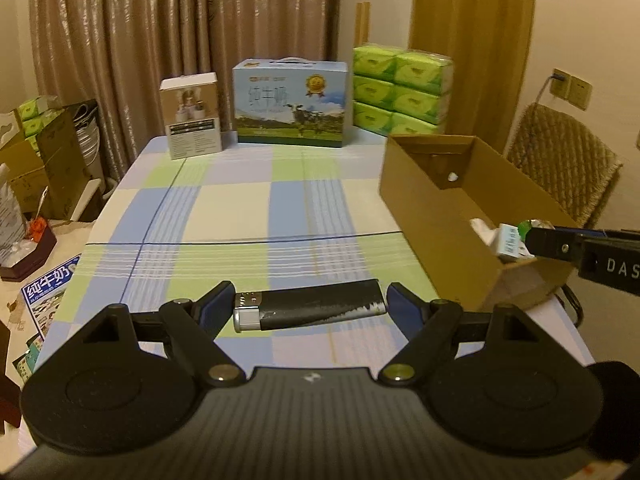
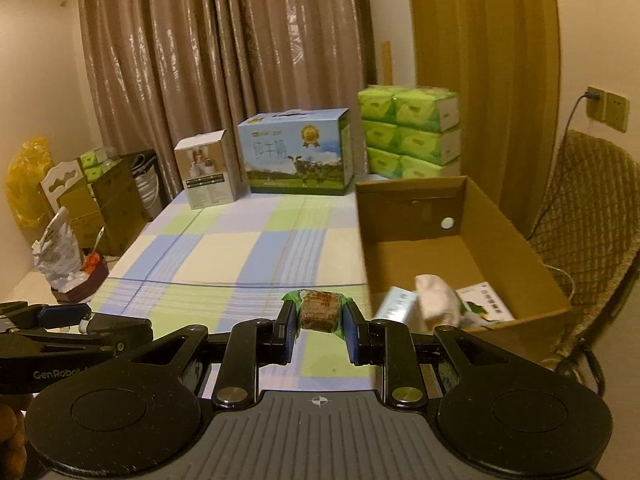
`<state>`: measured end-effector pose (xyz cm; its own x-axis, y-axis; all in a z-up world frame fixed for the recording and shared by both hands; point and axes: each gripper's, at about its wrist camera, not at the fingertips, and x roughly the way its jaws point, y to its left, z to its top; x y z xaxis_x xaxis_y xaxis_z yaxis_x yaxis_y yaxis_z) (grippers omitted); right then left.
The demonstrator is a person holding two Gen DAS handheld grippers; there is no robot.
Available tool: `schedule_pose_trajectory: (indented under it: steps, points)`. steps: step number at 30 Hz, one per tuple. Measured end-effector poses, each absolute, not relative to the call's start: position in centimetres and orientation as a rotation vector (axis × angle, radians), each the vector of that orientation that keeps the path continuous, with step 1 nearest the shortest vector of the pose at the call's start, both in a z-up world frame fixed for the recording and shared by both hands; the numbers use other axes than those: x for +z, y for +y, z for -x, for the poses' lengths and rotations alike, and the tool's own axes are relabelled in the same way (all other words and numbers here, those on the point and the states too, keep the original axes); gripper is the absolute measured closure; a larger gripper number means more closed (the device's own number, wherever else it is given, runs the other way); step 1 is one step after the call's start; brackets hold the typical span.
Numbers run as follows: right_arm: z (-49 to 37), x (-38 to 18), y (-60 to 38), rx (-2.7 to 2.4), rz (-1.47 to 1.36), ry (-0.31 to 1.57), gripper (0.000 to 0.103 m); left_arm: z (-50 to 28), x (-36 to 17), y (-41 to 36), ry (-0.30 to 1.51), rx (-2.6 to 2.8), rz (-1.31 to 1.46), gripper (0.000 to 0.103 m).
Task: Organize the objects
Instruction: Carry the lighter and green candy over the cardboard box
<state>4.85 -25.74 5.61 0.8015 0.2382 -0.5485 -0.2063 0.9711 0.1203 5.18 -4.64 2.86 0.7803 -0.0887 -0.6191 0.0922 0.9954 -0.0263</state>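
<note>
My left gripper [image 1: 310, 306] holds a black lighter [image 1: 310, 310] with a silver cap lengthwise between its blue pads, just above the checked tablecloth [image 1: 240, 208]. My right gripper [image 2: 319, 322] is shut on a small wrapped snack cake [image 2: 319, 310] in green-edged clear wrap, held above the table just left of the open cardboard box [image 2: 516, 248]. The box holds a white cloth [image 2: 436, 296], a small white carton [image 2: 394, 304] and a green-and-white packet [image 2: 486, 304]. The right gripper's arm shows at the right edge of the left wrist view [image 1: 588, 256], by the box [image 1: 432, 216].
At the table's far end stand a small white product box [image 1: 194, 116], a blue milk carton case [image 1: 290, 104] and stacked green tissue packs [image 1: 402, 90]. A wicker chair [image 1: 568, 160] stands right of the box. Cartons and bags [image 1: 44, 152] crowd the floor on the left.
</note>
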Motion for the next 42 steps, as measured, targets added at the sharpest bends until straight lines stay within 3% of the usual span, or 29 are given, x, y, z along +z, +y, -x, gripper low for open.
schedule_pose_trajectory:
  steps: [42]
  points:
    - [-3.9,6.9,-37.7,0.032,-0.157,0.571,0.081,-8.2,5.0,-16.8,0.665,-0.349,-0.081,0.024]
